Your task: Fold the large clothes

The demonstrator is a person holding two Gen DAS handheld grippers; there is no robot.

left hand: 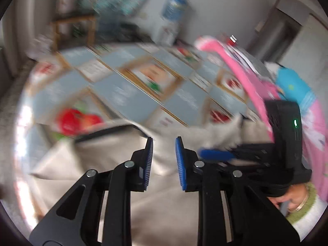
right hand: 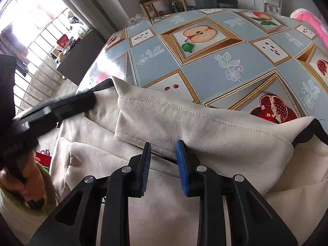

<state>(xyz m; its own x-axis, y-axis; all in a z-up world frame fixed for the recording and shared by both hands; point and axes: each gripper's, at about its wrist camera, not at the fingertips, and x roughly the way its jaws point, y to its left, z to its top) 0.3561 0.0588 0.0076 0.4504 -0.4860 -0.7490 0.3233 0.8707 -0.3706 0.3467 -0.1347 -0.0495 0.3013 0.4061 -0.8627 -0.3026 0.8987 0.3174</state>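
On the round table's glossy blue fruit-print cloth [right hand: 205,69] lies a large cream fabric garment [right hand: 184,123], its stitched hem folded just ahead of the right gripper [right hand: 163,153], whose blue-padded jaws stand apart, holding nothing. Beside it, the left gripper [left hand: 164,149] hovers open over the same cloth. Bare tablecloth stretches beyond; a pink bundle [left hand: 246,78] sits at the far right edge.

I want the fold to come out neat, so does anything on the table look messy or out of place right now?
The beige garment lies rumpled, its stitched hem flap doubled back unevenly near the right gripper. A pink cloth is heaped at the table edge. Nothing looks spilled or torn.
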